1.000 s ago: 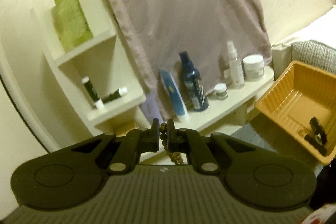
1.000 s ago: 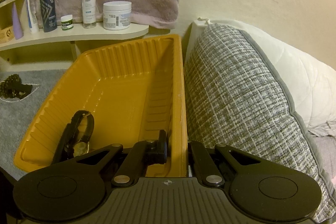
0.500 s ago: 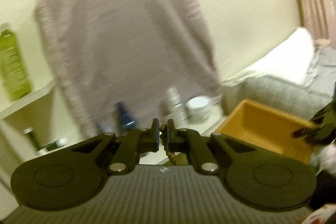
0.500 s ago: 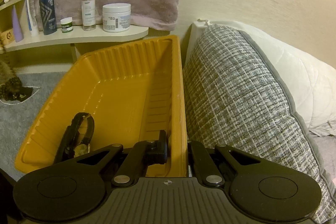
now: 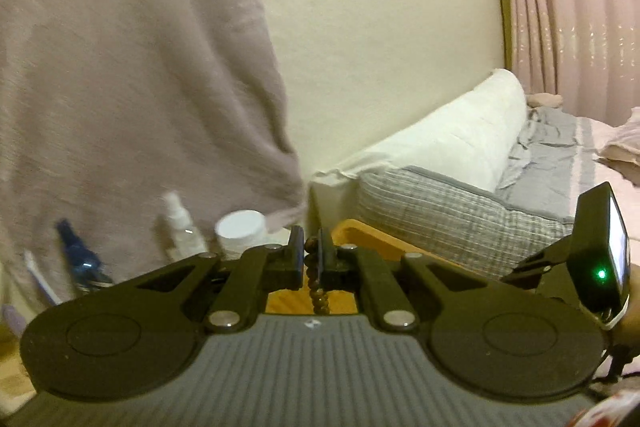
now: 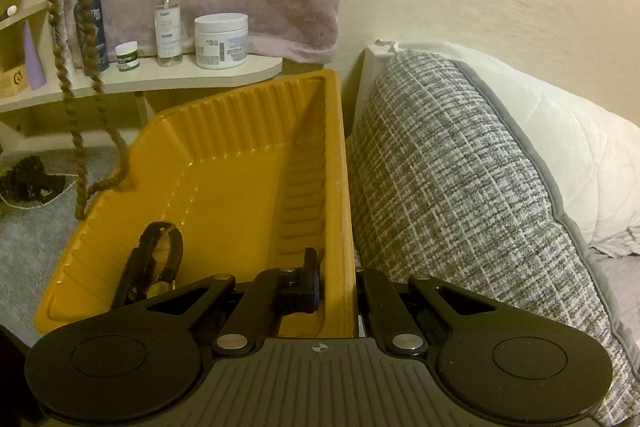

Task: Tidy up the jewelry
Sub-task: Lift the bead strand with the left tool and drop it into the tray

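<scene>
Left gripper (image 5: 312, 259) clamped on brown bead necklace (image 5: 318, 291), pinch near one end of the loop, rest dangling free below the jaws. From right wrist view, same necklace (image 6: 86, 131) hanging in a long double strand, lowest beads right at the left rim of the yellow bin (image 6: 248, 163), partly outside it, over the grey bedcover (image 6: 36, 251). Right gripper (image 6: 336, 283) pinched tight on the bin's right wall near its front corner, bin tipped up against the tweed cushion (image 6: 460, 187). Black watch (image 6: 156, 263) already in the bin, front left corner. Another dark bead piece (image 6: 24, 179) waiting on the bedcover left of the bin. Judged step: carry necklace over the bin, drop. Risks: release now probably puts the loop half over the left rim, weight outside drags the rest out onto the bedcover. Swinging strand could snag the rim edge or wrap the watch strap, tangle later. Thin pinch on round beads, could slip out mid-swing. Bin held by one wall only and tilted; any slip of that grip, bin rocks and the watch slides. Shelf (image 6: 224, 75) with jar (image 6: 221, 41) and spray bottle (image 6: 167, 15) close behind the bin's far edge, wide swing could clip them. Better centred over the bin floor and lowered before opening.
</scene>
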`<state>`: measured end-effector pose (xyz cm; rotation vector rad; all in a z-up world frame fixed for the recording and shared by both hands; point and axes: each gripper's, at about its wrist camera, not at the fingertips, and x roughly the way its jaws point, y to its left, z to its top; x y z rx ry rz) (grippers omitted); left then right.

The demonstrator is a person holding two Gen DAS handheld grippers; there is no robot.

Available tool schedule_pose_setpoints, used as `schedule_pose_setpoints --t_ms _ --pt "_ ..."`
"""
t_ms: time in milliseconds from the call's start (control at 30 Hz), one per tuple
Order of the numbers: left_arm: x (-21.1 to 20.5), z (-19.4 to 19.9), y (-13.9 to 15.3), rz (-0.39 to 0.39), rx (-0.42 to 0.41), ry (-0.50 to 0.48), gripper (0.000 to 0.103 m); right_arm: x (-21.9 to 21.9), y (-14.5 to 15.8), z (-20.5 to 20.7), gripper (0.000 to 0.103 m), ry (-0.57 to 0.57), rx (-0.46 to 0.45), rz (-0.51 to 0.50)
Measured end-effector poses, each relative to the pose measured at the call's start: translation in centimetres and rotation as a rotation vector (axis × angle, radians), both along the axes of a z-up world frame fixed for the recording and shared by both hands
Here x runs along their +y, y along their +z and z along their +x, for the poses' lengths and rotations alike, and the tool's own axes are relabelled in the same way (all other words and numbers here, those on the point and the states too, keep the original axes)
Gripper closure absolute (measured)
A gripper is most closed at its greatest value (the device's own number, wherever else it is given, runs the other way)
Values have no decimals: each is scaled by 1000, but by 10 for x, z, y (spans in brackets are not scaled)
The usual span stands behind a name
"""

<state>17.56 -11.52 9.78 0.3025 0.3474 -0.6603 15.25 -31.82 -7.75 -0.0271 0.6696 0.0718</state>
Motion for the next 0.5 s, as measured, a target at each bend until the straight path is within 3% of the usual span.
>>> schedule_pose_setpoints --t_ms 233,500 --pt "-21 15 -9 -15 54 -32 97 -1 -1 1 100 -6 0 6" --pt "-34 20 11 -60 27 -66 97 -3 -2 4 100 -9 3 14"
